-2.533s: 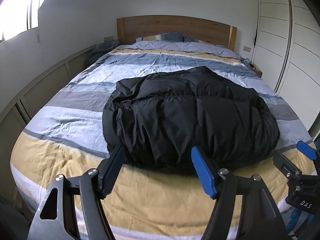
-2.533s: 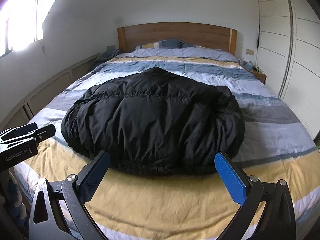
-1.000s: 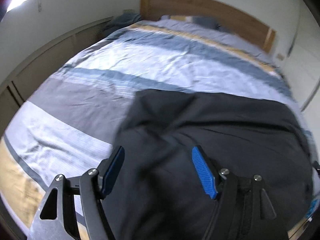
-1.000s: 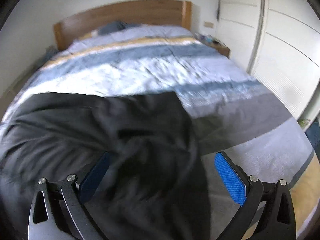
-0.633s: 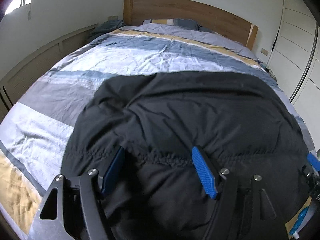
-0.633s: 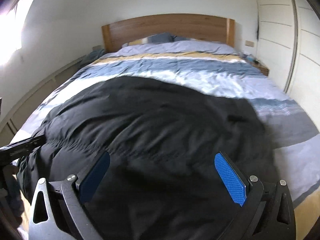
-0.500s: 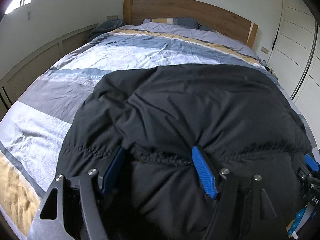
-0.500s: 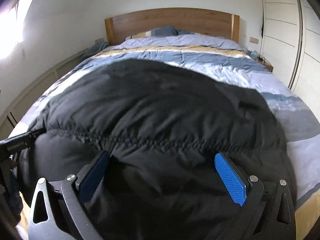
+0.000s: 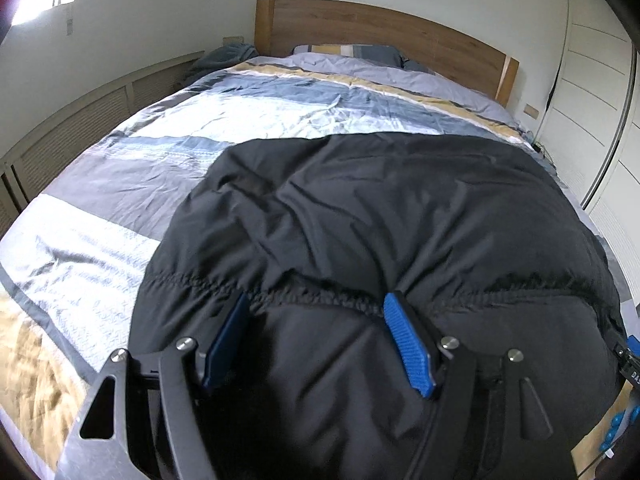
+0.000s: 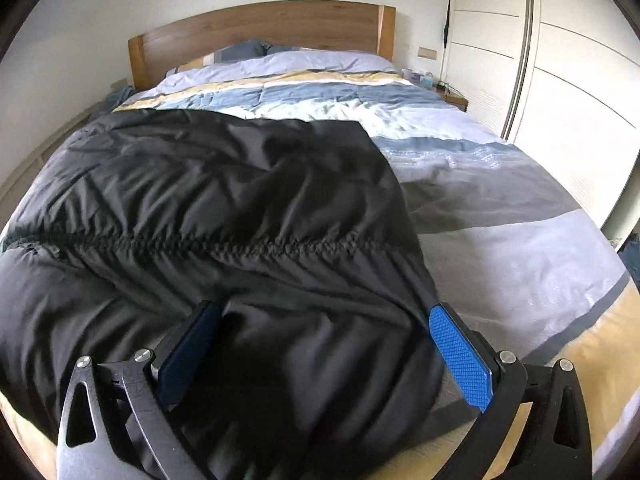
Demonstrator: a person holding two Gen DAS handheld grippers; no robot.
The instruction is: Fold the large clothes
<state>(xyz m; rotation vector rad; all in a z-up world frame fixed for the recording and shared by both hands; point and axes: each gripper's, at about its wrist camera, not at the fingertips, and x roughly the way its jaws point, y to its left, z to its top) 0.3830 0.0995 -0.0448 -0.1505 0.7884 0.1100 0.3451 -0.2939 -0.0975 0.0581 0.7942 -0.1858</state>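
Note:
A black puffy jacket (image 9: 380, 220) lies spread on the striped bed (image 9: 160, 160); it also shows in the right wrist view (image 10: 200, 200). My left gripper (image 9: 316, 324) is open, its blue pads pressed down on the jacket's left part near an elastic seam. My right gripper (image 10: 320, 340) is open, its pads resting on the jacket's right part close to the right edge. Neither gripper holds fabric. The other gripper's edge (image 9: 628, 364) shows at the far right of the left wrist view.
A wooden headboard (image 9: 380, 36) and pillows (image 10: 280, 56) are at the far end. White wardrobe doors (image 10: 560, 100) stand along the right side. A low slatted panel (image 9: 80, 120) runs along the left wall. A bedside table (image 10: 452, 96) sits by the headboard.
Both grippers came forward from the foot of the bed onto the jacket. The jacket now lies flatter and wider. In the last half second both grippers shifted slightly outward.

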